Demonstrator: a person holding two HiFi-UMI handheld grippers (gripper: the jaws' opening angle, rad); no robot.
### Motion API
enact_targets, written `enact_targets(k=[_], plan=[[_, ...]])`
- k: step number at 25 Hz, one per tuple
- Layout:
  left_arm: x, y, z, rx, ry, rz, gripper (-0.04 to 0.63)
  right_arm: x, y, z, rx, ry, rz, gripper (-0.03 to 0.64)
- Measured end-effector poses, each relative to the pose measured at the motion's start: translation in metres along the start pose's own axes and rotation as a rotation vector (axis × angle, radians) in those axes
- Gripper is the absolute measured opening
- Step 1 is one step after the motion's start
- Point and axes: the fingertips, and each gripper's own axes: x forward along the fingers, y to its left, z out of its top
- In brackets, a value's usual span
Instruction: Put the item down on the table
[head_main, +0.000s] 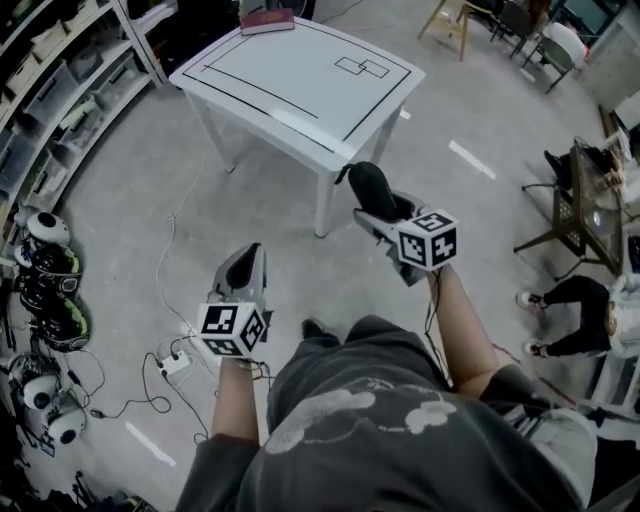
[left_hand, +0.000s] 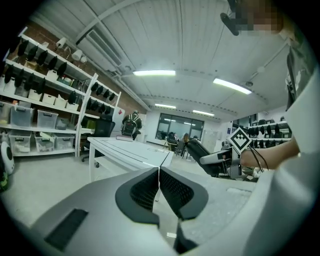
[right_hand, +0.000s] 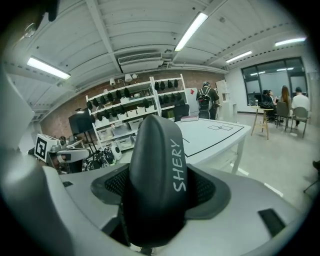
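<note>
My right gripper (head_main: 383, 212) is shut on a black oblong case (head_main: 371, 187) with "SHERY" printed on its side. In the right gripper view the case (right_hand: 156, 175) stands upright between the pads and hides most of the gap. My left gripper (head_main: 248, 258) is shut with nothing in it; its pads (left_hand: 170, 187) meet in a thin line. The white table (head_main: 300, 80) with black outlines lies ahead of both grippers, a short way off across the floor. From the left gripper view the right gripper (left_hand: 216, 159) shows at the right with the case (left_hand: 196, 149) pointing at the table (left_hand: 127, 150).
A dark red book (head_main: 267, 20) lies at the table's far edge. Shelves with bins and helmets (head_main: 45, 260) line the left. A power strip and cables (head_main: 175, 362) lie on the floor by my left side. A seated person (head_main: 585, 310) and chairs are at the right.
</note>
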Motion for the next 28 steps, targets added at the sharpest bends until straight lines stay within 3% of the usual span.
enact_targets(k=[10, 15, 22, 28], plan=[[0.049, 0.053, 0.012, -0.008, 0.025, -0.031, 0.006, 0.049, -0.020, 0.018, -0.063, 0.058, -0.055, 0.327], [0.090, 0.068, 0.029, 0.018, 0.036, -0.038, 0.006, 0.089, -0.045, 0.040, -0.051, 0.046, -0.034, 0.328], [0.172, 0.103, 0.056, 0.049, 0.074, -0.040, 0.006, 0.165, -0.106, 0.095, -0.007, 0.006, -0.016, 0.328], [0.253, 0.119, 0.089, 0.085, 0.085, -0.048, 0.006, 0.209, -0.165, 0.132, -0.034, 0.022, -0.010, 0.328]])
